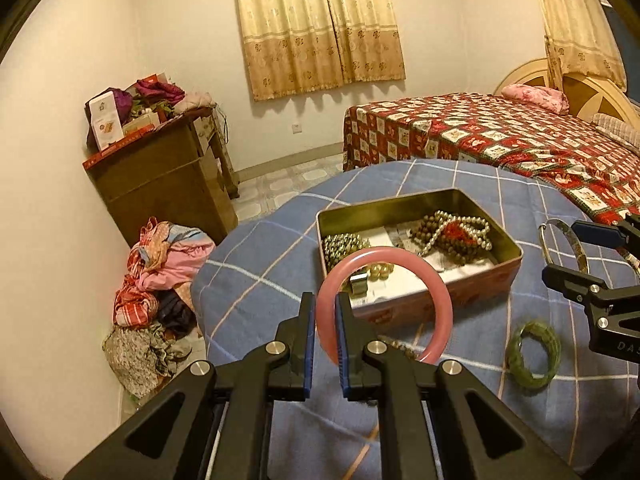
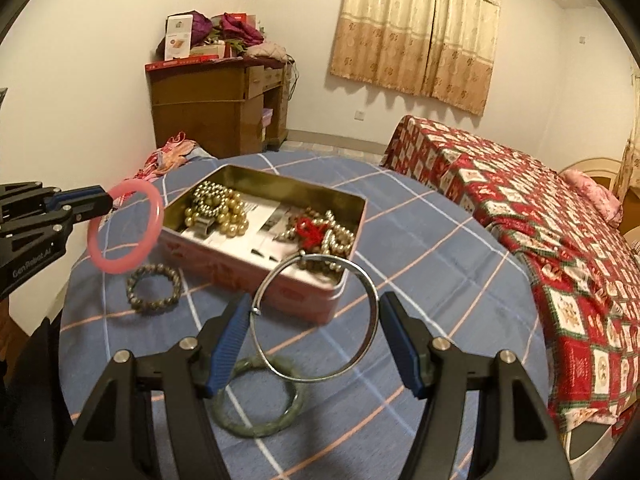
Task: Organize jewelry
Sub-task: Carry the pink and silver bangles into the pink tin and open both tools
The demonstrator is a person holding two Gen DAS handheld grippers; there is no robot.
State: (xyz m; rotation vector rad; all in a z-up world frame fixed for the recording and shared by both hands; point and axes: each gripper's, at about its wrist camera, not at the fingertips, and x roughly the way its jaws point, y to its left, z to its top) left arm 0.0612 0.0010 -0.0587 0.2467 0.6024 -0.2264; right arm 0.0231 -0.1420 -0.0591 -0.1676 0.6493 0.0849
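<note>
Our left hand-held gripper (image 1: 323, 334) pinches the pink bangle (image 1: 432, 280), our right hand-held gripper (image 2: 314, 346) clamps the silver bangle (image 2: 372, 292); the green bangle (image 2: 256, 428) lies beneath, the tin (image 2: 312, 300) holds beads (image 2: 220, 208)

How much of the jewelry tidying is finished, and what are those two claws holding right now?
Done: bead necklaces already lie in the open tin. In hand: the left claw pinches a pink bangle, and the right claw holds a silver bangle across its width, both lifted over the table. Left: a green bangle and a beaded bracelet lie on the blue checked cloth.
</note>
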